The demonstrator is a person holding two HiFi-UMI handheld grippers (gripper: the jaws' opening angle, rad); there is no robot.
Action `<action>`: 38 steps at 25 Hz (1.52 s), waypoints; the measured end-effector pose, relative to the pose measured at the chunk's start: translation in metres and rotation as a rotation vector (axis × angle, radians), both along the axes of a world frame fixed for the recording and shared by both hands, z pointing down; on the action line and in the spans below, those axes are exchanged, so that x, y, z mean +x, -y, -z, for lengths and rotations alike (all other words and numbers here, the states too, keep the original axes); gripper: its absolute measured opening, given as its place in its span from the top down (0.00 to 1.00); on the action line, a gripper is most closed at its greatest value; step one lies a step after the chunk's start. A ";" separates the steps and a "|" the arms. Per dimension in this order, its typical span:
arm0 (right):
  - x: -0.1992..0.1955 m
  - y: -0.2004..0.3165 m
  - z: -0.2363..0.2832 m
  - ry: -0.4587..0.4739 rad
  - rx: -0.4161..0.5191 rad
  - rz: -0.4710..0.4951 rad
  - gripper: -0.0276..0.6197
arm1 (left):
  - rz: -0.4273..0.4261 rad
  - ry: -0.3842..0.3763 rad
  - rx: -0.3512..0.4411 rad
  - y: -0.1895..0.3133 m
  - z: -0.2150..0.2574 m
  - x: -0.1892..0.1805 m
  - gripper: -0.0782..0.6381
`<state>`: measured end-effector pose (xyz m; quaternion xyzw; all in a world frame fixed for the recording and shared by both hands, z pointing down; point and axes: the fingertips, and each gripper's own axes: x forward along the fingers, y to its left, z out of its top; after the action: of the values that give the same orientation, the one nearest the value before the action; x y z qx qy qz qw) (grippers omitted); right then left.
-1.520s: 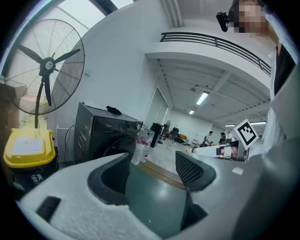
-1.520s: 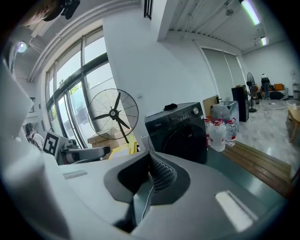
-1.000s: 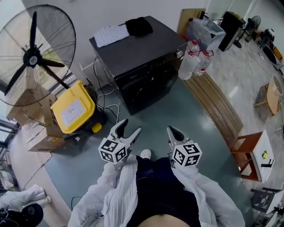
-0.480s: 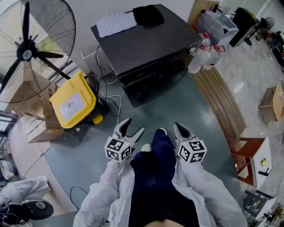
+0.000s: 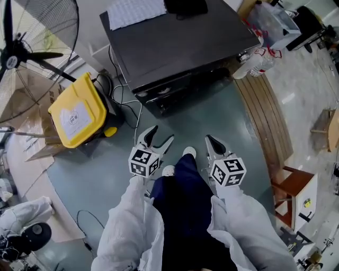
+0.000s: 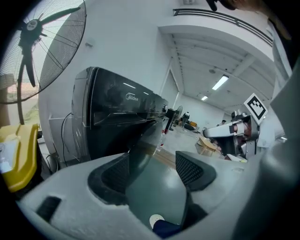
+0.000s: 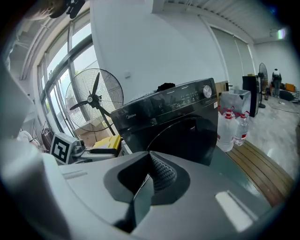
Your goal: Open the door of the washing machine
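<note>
Washing machine [image 5: 175, 47], a black front-loading box with a glossy top, stands against the white wall. Its round door [image 7: 183, 136] of dark glass sits shut, flush with the front panel, facing the person. Both tools hang in the air in front of that door, well apart from it and touching nothing. The left gripper [image 5: 157, 136] points toward the machine's left front corner with its two grey jaws spread apart. Only the teal floor [image 5: 106, 174] shows between the ribbed pads. The right gripper [image 5: 212, 142], level with it and toward the machine's right half, has its jaws brought together at the tips, with nothing caught in them. Each carries its cube of square markers at the rear, where white sleeves [image 5: 130, 227] reach it. Between the grippers show the toes of two white shoes [image 5: 189, 152] below dark trousers.

On top of the machine lie a white dimpled sheet [image 5: 136, 10] toward the left and a black bundle of cloth [image 5: 185, 6] beside it. Left of the machine sits a yellow-lidded bin [image 5: 74, 114], with black and white cables [image 5: 124, 103] trailing between the two. Beyond the bin is a large black wire-caged floor fan [image 5: 24, 53]. At the machine's right front corner stand clear plastic water bottles [image 5: 258, 61] with red labels, at the head of a brown slatted wooden walkway [image 5: 265, 116].
</note>
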<state>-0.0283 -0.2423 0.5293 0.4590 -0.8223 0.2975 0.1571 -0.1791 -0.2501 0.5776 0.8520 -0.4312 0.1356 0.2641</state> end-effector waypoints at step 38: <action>0.016 0.052 -0.093 0.119 -0.203 -0.027 0.94 | 0.070 0.323 -0.180 0.126 -0.149 0.007 0.68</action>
<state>-0.0124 -0.2946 0.6220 0.4334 -0.7894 0.4083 0.1494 -0.1724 -0.3762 0.7264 0.7765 -0.4836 0.2995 0.2712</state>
